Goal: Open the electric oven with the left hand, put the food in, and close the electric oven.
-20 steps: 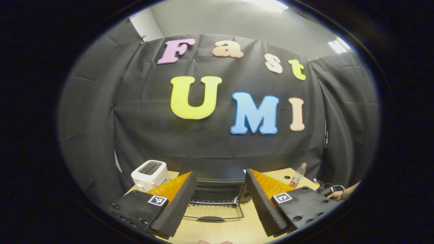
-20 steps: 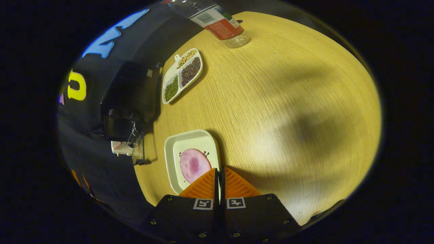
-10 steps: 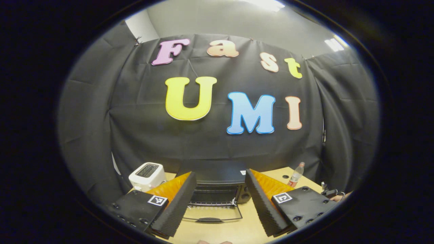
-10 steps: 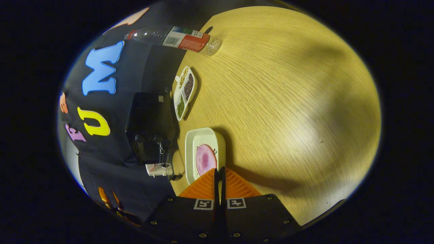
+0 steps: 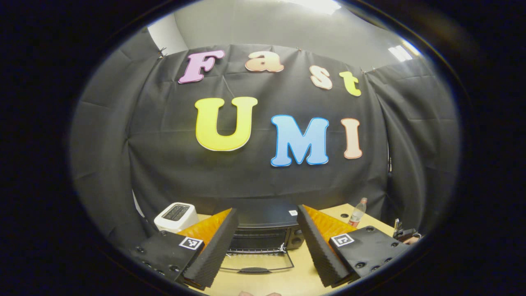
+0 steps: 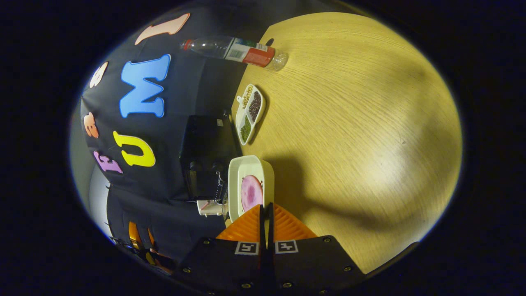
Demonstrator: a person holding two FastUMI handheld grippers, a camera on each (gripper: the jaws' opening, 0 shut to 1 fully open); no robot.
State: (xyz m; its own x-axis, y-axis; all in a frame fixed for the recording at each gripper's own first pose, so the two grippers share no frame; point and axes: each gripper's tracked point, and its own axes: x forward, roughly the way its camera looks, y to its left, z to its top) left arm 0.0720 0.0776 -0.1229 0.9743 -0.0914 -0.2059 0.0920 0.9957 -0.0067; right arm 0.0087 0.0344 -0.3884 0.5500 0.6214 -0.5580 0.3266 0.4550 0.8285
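Right gripper view: plate (image 6: 251,193) clamped between fingers (image 6: 246,226).

The oven (image 5: 263,234) is standing with its door (image 5: 257,263) lying flat on the surface (image 5: 287,281), leaving the mouth open toward the left gripper (image 5: 266,242), whose jaws are spread wide. A toaster (image 5: 176,216) is flanking the oven on one side, a bottle (image 5: 357,213) farther off on the other. In the right gripper view, the divided dish (image 6: 250,113) is sitting just beside the oven (image 6: 205,158), while a broad stretch of bare surface (image 6: 361,135) is lying open beyond the white tray (image 6: 250,187).
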